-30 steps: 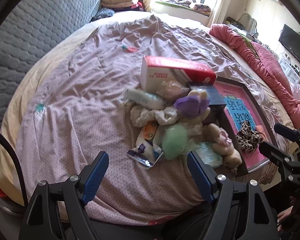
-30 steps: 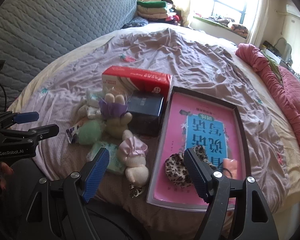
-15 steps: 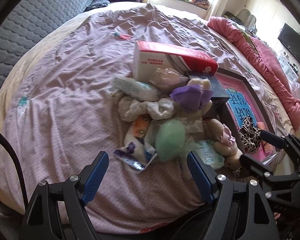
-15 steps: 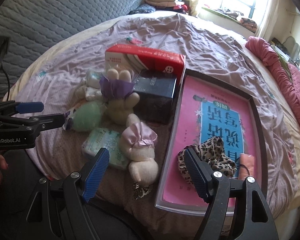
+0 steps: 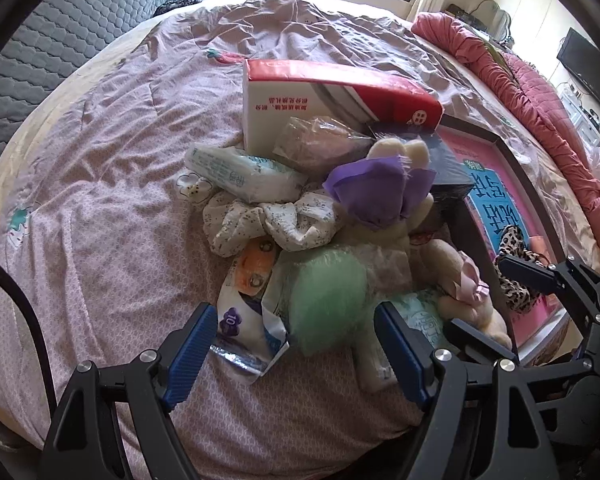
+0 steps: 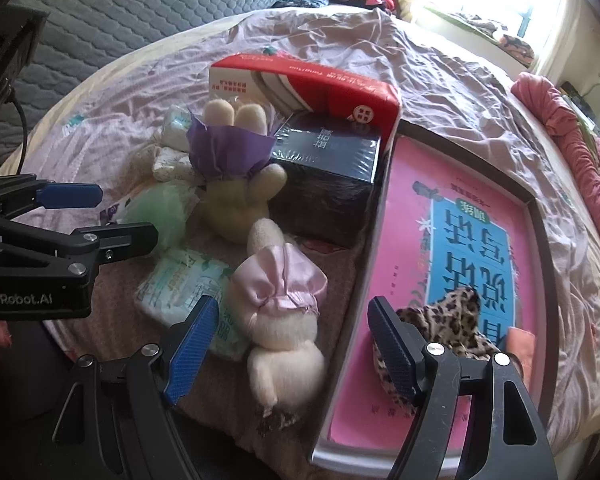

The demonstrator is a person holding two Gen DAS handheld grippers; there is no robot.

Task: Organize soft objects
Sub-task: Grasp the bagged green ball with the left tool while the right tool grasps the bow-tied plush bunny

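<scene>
A heap of soft things lies on the bed. My left gripper hangs open just above a green fluffy ball, which sits on a torn wrapper. Behind it are a floral scrunchie, a tissue pack and a cream plush with a purple bow. My right gripper is open over a cream plush with a pink bow, with a green tissue pack to its left. A leopard scrunchie lies in the pink box lid.
A red and white carton and a dark blue box stand behind the heap. The lilac bedspread stretches away to the left. A rolled pink quilt lies along the right edge, a grey headboard behind.
Both grippers have come down and closer to the heap. The green ball now sits between the left fingers, the pink-bow plush between the right ones. Both pairs of jaws stay as wide.
</scene>
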